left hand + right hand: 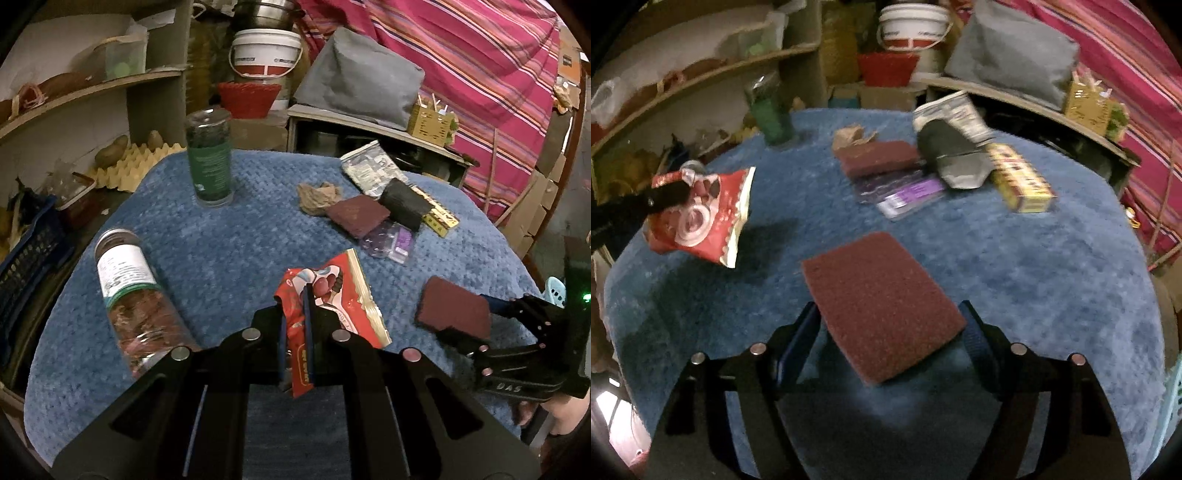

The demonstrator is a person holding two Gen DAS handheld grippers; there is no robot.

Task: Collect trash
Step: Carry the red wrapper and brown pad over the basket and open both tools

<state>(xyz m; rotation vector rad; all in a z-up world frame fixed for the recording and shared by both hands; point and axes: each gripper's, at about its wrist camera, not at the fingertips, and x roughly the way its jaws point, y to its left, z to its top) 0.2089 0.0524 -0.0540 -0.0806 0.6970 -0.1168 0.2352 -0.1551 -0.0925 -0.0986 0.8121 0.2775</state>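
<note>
My left gripper is shut on a red snack wrapper, which hangs above the blue cloth-covered table. The right wrist view shows the same wrapper at the left. My right gripper has a maroon scouring pad between its fingers. Both fingers touch its edges, and the pad sits tilted off the cloth. Further back lie crumpled brown paper, a second maroon pad, a purple plastic packet, a black pouch, a yellow box and a silver packet.
A green-labelled jar stands upright at the table's back left, and another jar lies on its side near the left edge. Shelves, an egg tray and a blue crate crowd the left. A white bucket, a red basket and a grey cushion are behind.
</note>
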